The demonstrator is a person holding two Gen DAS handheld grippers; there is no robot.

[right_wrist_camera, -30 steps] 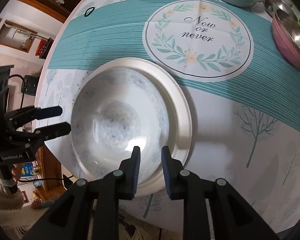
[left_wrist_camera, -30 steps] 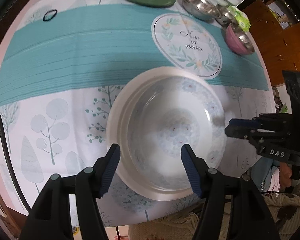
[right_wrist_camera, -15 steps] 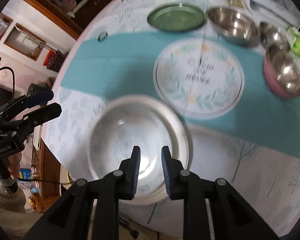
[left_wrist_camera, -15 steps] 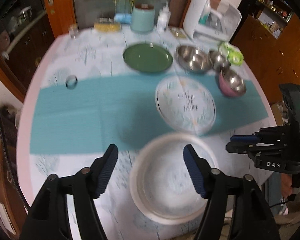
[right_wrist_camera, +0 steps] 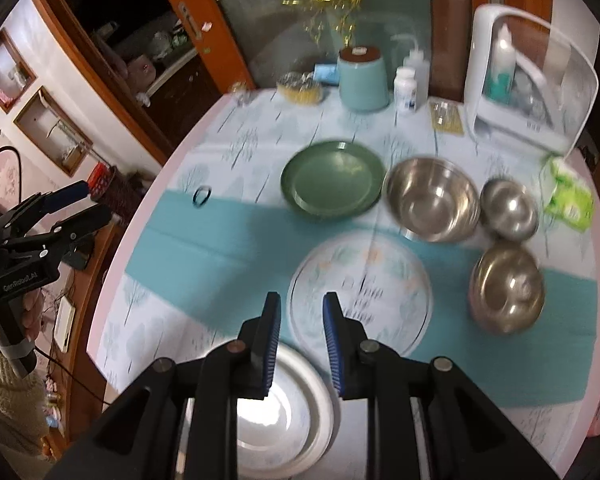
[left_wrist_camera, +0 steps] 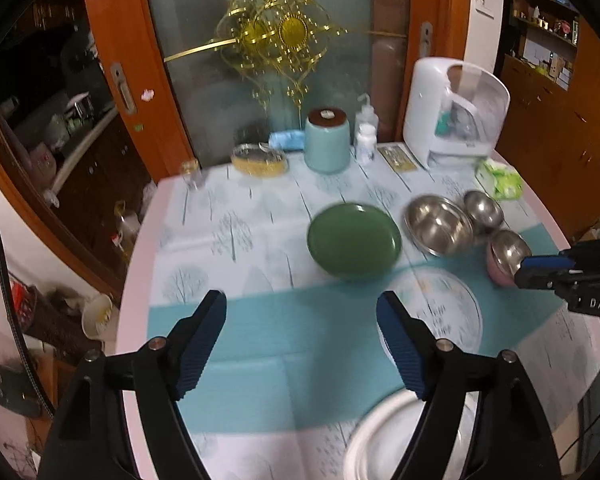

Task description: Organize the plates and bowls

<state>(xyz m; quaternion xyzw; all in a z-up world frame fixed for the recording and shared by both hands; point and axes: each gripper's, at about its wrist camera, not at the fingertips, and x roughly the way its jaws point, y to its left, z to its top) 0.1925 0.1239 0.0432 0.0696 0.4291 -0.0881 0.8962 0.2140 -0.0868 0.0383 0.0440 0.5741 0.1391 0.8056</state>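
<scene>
A white patterned bowl on a white plate (right_wrist_camera: 300,420) sits at the table's near edge, below both grippers; its rim shows in the left wrist view (left_wrist_camera: 372,432). A round printed plate (right_wrist_camera: 360,288) lies on the teal runner. Behind it are a green plate (right_wrist_camera: 332,182), a large steel bowl (right_wrist_camera: 432,200), a small steel bowl (right_wrist_camera: 508,208) and a pink-sided steel bowl (right_wrist_camera: 508,284). My left gripper (left_wrist_camera: 302,344) is open wide and empty, raised above the table. My right gripper (right_wrist_camera: 298,344) is open narrowly and empty, also raised.
At the table's back stand a teal canister (right_wrist_camera: 362,78), white bottles (right_wrist_camera: 406,88), a white appliance (right_wrist_camera: 528,76), a yellow dish (right_wrist_camera: 302,88) and a green packet (right_wrist_camera: 568,196). A black hair tie (right_wrist_camera: 202,196) lies left.
Both grippers have lifted up and back from the bowl and plate, so the whole table now shows. The bowl stays on the plate. Neither gripper's opening has visibly changed.
</scene>
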